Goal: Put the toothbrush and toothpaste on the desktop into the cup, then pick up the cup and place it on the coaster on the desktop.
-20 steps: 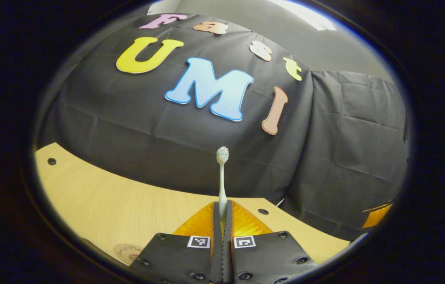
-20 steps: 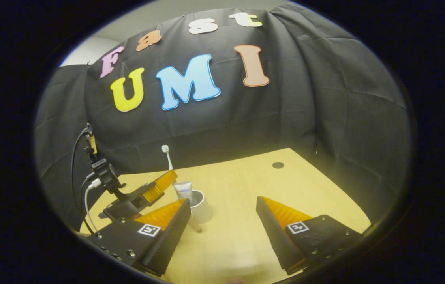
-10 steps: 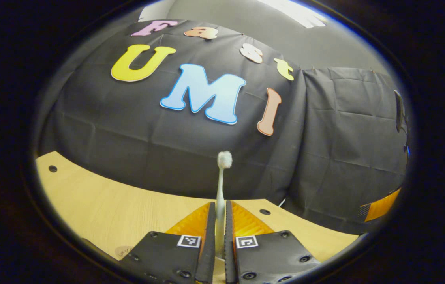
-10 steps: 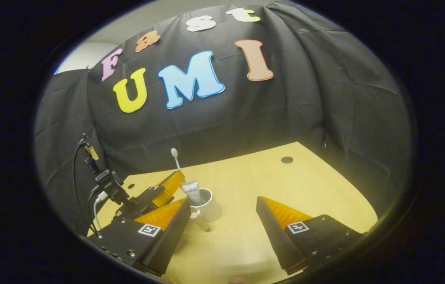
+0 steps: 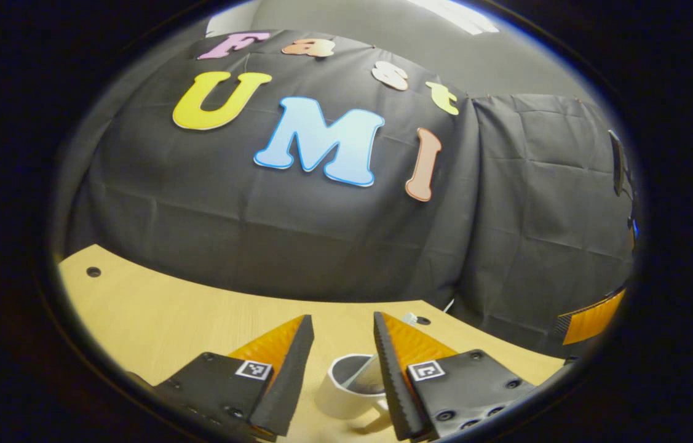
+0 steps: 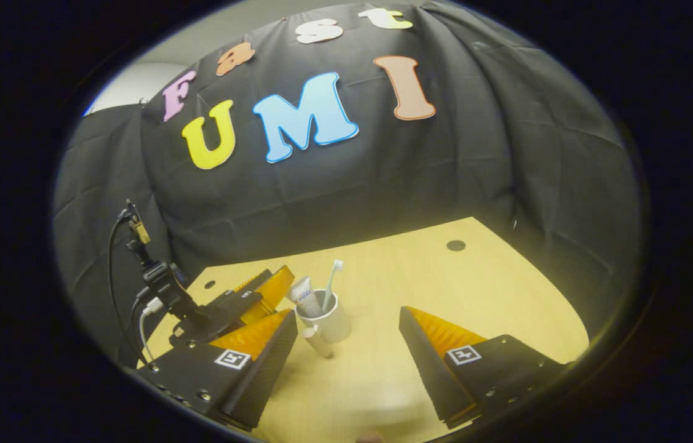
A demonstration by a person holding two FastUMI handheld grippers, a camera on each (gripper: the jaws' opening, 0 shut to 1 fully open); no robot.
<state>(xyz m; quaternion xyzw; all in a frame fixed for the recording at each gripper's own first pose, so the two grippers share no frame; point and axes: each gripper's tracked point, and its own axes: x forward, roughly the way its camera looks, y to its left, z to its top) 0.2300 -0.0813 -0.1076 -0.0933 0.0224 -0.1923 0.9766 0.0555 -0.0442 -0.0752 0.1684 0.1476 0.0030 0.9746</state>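
A white cup (image 5: 346, 391) stands on the wooden desktop (image 5: 155, 314), just below and between the fingers of my open left gripper (image 5: 343, 319). The toothbrush (image 5: 372, 372) leans inside it. In the right gripper view the cup (image 6: 331, 323) holds the toothbrush (image 6: 331, 283) head up and the toothpaste tube (image 6: 303, 295). The left gripper (image 6: 277, 280) sits close at the cup's left. My right gripper (image 6: 347, 314) is open and holds nothing, nearer to me than the cup, whose handle points towards it.
The desktop (image 6: 420, 283) has small round holes (image 6: 455, 245) near its far edge, with black cloth walls behind. Cables (image 6: 137, 246) rise from the left gripper's body. One finger of the right gripper (image 5: 589, 320) shows at the far right.
My left gripper has opened and let go of the toothbrush, which dropped into the cup beside the toothpaste. The right gripper stayed open and drifted slightly.
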